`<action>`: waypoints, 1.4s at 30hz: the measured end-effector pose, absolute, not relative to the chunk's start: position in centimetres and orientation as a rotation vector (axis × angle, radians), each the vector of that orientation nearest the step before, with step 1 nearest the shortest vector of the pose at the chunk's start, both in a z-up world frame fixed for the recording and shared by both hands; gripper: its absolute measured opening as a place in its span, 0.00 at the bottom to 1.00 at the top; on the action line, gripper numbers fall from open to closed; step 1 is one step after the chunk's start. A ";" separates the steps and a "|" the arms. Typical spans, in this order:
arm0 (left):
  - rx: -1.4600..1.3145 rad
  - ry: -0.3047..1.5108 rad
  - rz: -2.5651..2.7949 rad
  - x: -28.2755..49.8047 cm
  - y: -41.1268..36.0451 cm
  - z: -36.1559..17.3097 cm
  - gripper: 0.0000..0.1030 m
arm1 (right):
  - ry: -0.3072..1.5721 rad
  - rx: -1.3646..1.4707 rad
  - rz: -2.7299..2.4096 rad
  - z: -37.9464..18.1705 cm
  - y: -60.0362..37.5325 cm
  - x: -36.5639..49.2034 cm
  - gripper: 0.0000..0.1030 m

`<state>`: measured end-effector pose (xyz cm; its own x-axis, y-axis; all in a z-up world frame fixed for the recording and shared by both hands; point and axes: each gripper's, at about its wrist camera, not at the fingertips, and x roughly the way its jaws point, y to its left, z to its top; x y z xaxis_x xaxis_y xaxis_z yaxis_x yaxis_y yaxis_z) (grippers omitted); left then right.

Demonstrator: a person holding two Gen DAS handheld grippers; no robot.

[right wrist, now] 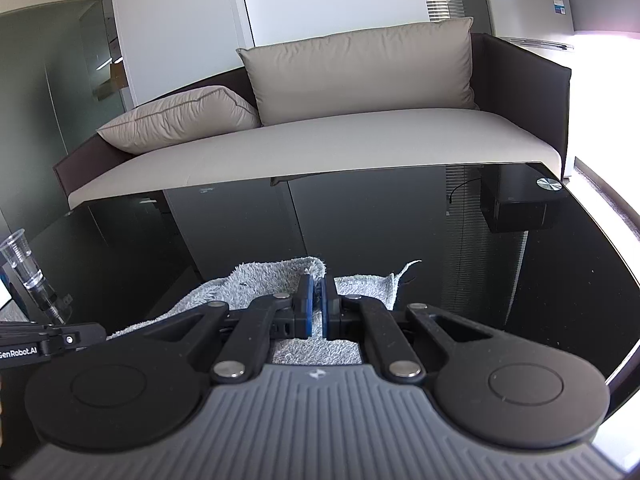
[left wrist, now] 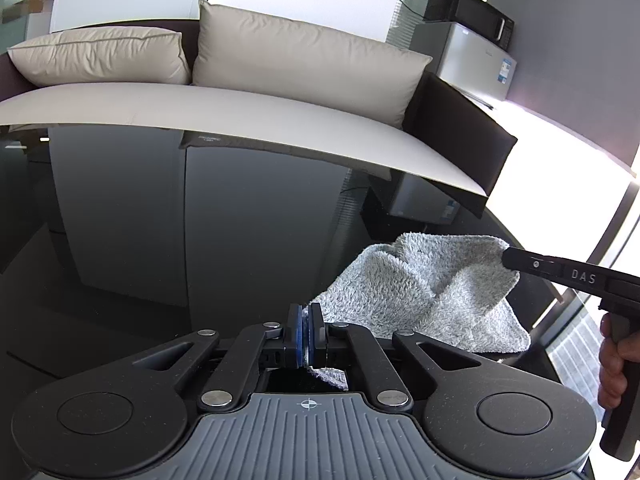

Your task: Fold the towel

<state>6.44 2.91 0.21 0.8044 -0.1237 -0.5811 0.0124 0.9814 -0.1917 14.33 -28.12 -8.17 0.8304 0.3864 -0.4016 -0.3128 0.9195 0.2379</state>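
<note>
A fluffy grey towel (left wrist: pixel 424 292) lies partly lifted over a glossy black table (left wrist: pixel 160 240). My left gripper (left wrist: pixel 306 314) is shut on one corner of the towel, low at the near edge. My right gripper shows in the left wrist view (left wrist: pixel 508 256) at the right, shut on the towel's far upper edge, and holds it raised so the cloth sags between the two. In the right wrist view my right gripper (right wrist: pixel 317 284) is shut on the towel (right wrist: pixel 256 284), which spreads under and left of it. My left gripper's body (right wrist: pixel 52 340) shows at the lower left.
A beige sofa (right wrist: pixel 320 148) with cushions runs along the table's far edge. A clear plastic cup (right wrist: pixel 24 264) stands at the table's left side. A round metal disc (right wrist: pixel 548 184) sits at the far right corner. A small fridge (left wrist: pixel 476 60) with a microwave stands behind.
</note>
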 end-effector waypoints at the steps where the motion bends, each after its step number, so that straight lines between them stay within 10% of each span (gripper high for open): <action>1: -0.180 0.623 -0.073 6.3 2.9 0.5 0.02 | 0.453 0.172 0.375 -7.8 -28.3 13.9 0.03; 42: -0.180 0.378 -0.085 -2.1 0.2 13.9 0.02 | 0.281 0.159 0.376 6.8 -31.1 -1.8 0.04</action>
<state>-2.06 0.17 13.95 0.9259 -0.1163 -0.3593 0.0494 0.9805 -0.1901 -1.75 -31.06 6.75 0.8922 0.3825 -0.2401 -0.3388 0.9184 0.2043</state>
